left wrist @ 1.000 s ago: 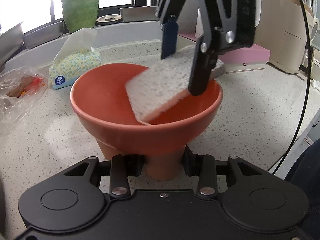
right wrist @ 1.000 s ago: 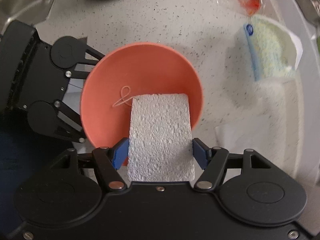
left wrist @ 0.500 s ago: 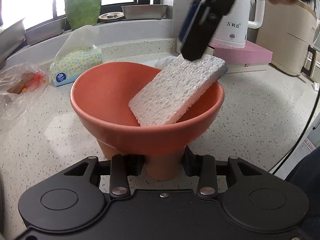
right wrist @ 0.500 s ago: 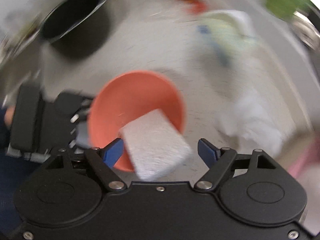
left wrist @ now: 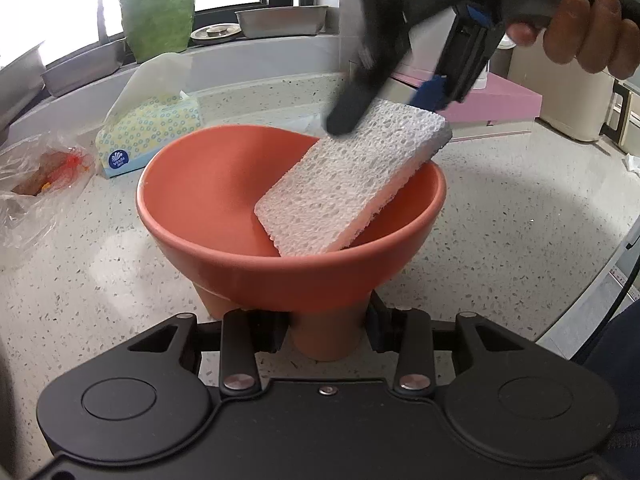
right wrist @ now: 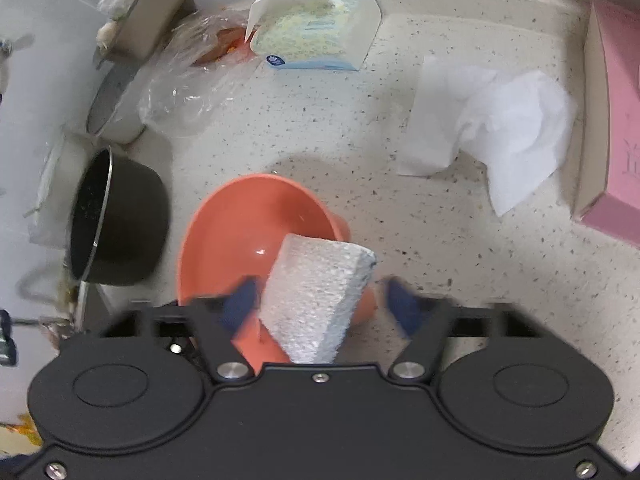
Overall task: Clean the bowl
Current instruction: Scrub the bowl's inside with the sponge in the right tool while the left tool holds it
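So the left gripper point(left wrist: 326, 322) is clamped on the stubby foot of the orange bowl point(left wrist: 224, 184), jaws partly closed around it, and the bowl is kept pinned upright on the desk point(left wrist: 500, 208).

The right gripper point(right wrist: 320, 300) is where the change is. A second ago the white sponge point(left wrist: 348, 184) was held edge to edge between its jaws; since then the sponge has been let go, the tool has been rolled round, and now the jaws are closing again with the sponge between them, pads not clearly pressed on it yet (they're blurred in the right wrist view). In the left wrist view one finger is seen over the sponge's upper face and the blue pad at its far end.

Relative to the bowl: the sponge is propped inside it, low end down the wall, high end sticking out over the far-right rim. A crumpled tissue point(right wrist: 508, 136) lies beyond the bowl, a tissue pack point(left wrist: 148, 136) off its far left.

Looks like a regrip for a better scrubbing angle, so the wiping itself is probably not done yet.
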`<state>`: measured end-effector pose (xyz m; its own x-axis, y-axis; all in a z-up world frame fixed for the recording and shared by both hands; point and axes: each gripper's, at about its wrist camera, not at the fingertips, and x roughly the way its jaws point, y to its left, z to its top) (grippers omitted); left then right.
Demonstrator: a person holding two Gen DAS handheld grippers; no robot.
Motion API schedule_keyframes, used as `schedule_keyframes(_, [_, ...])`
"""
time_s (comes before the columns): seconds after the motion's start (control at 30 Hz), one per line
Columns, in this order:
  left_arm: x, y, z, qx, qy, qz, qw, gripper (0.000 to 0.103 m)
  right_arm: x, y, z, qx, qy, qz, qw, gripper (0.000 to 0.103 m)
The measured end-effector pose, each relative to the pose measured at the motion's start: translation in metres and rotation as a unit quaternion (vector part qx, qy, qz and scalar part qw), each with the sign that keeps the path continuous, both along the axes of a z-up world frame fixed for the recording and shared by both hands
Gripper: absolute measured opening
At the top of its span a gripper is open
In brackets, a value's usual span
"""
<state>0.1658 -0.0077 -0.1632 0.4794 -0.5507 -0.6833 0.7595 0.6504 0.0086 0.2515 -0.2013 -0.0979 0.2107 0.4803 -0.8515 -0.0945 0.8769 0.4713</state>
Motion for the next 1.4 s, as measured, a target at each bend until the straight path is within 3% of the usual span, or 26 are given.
schedule_keyframes(0.23, [0.000, -0.001, 0.000, 0.000, 0.001, 0.000, 1.0000, 0.038, -0.006, 0.012, 0.013, -0.042, -0.047, 0.041, 0.997, 0.032])
schedule_keyframes(0.37, [0.000, -0.001, -0.001, -0.001, 0.002, 0.001, 1.0000, 0.038, -0.015, 0.030, 0.032, -0.086, -0.098, 0.095, 0.987, 0.023])
schedule_keyframes(0.5, [-0.001, -0.001, -0.001, -0.001, 0.001, 0.000, 1.0000, 0.038, -0.019, 0.045, 0.042, -0.083, -0.112, 0.145, 0.980, 0.015])
schedule_keyframes(0.63, [-0.002, 0.000, -0.001, -0.002, 0.000, 0.000, 1.0000, 0.038, -0.019, 0.064, 0.044, -0.116, -0.126, 0.198, 0.965, 0.015])
schedule_keyframes(0.83, [-0.003, 0.001, -0.002, -0.005, -0.004, 0.002, 1.0000, 0.038, -0.022, 0.089, 0.023, -0.161, -0.139, 0.254, 0.944, 0.012])
schedule_keyframes(1.0, [-0.007, 0.001, -0.003, -0.006, -0.013, 0.001, 0.9999, 0.038, -0.049, 0.096, 0.014, -0.180, -0.241, 0.310, 0.902, 0.012])
schedule_keyframes(1.07, [-0.008, 0.002, -0.003, -0.004, -0.015, -0.001, 0.9999, 0.038, -0.053, 0.098, 0.013, -0.193, -0.246, 0.330, 0.891, 0.012])
schedule_keyframes(1.17, [-0.008, 0.003, -0.003, -0.007, -0.014, -0.004, 0.9999, 0.038, -0.046, 0.104, 0.019, -0.226, -0.205, 0.356, 0.883, 0.012])
schedule_keyframes(1.23, [-0.008, 0.003, -0.003, -0.007, -0.012, -0.005, 0.9999, 0.038, -0.046, 0.107, 0.023, -0.251, -0.214, 0.373, 0.867, 0.012])
schedule_keyframes(1.27, [-0.008, 0.003, -0.003, -0.007, -0.012, -0.005, 0.9999, 0.038, -0.046, 0.110, 0.027, -0.269, -0.220, 0.390, 0.853, 0.012])
schedule_keyframes(1.4, [-0.010, 0.004, -0.003, -0.009, -0.014, -0.005, 0.9998, 0.038, -0.050, 0.118, 0.033, -0.269, -0.189, 0.456, 0.827, 0.012])
